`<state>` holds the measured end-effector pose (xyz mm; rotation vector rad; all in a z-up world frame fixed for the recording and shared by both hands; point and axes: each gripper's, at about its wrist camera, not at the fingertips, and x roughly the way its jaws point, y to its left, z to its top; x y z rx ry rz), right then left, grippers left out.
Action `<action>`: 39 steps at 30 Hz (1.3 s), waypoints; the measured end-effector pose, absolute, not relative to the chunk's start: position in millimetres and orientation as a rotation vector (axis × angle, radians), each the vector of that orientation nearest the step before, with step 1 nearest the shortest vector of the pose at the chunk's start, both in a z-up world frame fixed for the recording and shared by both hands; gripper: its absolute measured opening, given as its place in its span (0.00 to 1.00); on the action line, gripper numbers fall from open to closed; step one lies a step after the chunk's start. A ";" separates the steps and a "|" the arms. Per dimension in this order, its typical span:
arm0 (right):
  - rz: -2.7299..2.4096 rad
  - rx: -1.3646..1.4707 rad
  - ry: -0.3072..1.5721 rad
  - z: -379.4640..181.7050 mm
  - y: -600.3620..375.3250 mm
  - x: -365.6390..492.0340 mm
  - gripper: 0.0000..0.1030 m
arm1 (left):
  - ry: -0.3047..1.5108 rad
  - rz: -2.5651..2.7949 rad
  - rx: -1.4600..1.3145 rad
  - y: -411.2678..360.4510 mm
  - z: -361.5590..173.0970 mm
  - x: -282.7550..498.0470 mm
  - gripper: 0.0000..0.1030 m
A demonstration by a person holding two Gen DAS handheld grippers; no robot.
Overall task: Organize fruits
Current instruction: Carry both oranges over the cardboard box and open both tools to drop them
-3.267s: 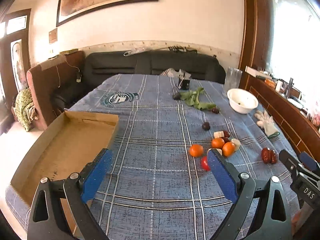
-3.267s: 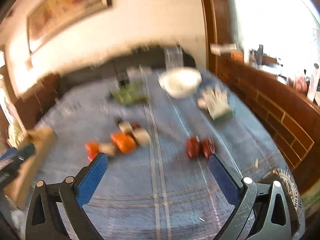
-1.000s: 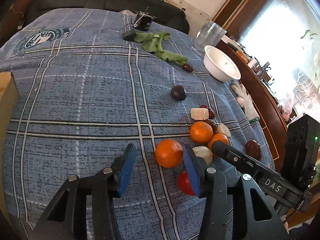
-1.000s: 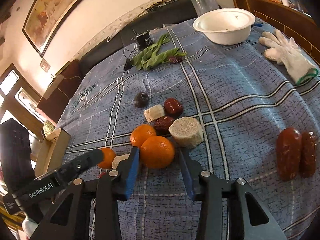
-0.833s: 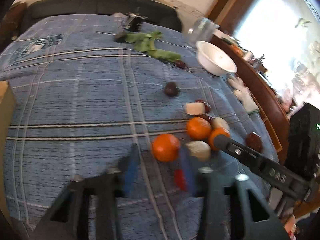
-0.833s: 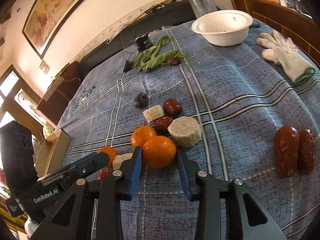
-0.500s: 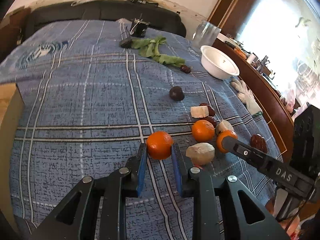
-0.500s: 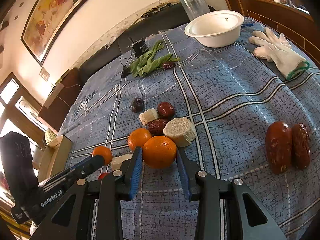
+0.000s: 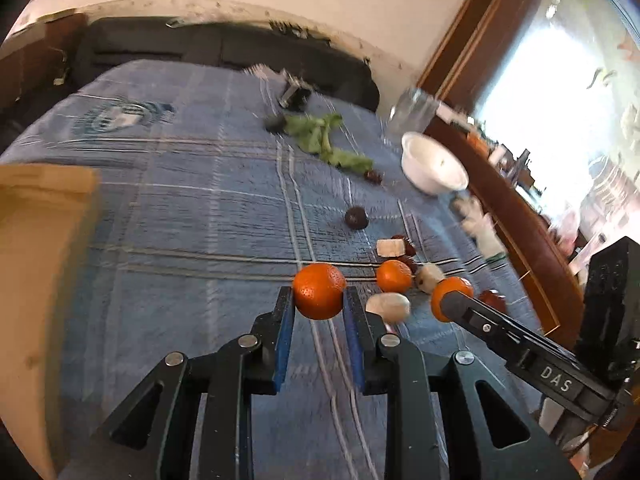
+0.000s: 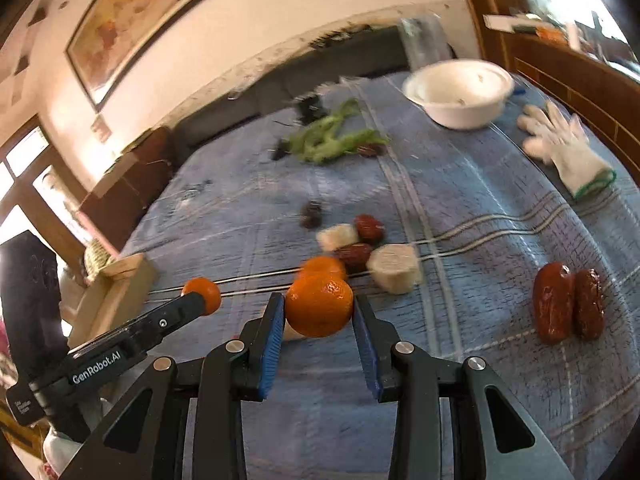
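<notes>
Clamping a dimpled orange, left tongs; right tongs grip a glossy mandarin.

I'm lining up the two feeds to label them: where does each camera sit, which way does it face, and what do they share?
Left wrist: sits on the left gripper, facing forward over the blue tablecloth; its fingers clamp an orange, and the right gripper enters at right.
Right wrist: sits on the right gripper, facing forward over the tablecloth; its fingers clamp another orange, and the left gripper enters at left.
Shared: white bowl, greens, cardboard box.
</notes>
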<state>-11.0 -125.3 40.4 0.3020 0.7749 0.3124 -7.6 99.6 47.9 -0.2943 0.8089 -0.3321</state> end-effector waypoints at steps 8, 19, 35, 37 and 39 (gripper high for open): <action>0.594 0.240 0.788 72.2 -32.5 -54.3 0.37 | 0.743 -0.027 -0.303 218.9 76.2 -97.0 0.23; 0.908 -0.015 0.933 44.2 142.2 -97.5 0.38 | 0.829 0.348 -0.281 328.3 46.7 -137.5 0.23; 0.874 -0.228 0.899 21.4 195.4 -108.3 0.39 | 0.782 0.369 -0.322 335.2 56.0 -156.1 0.45; 0.879 -0.226 0.892 23.2 194.0 -111.2 0.40 | 0.752 0.374 -0.327 334.5 66.5 -163.2 0.48; 0.885 -0.221 0.868 29.5 191.0 -114.8 0.43 | 0.729 0.377 -0.328 332.5 75.2 -168.3 0.52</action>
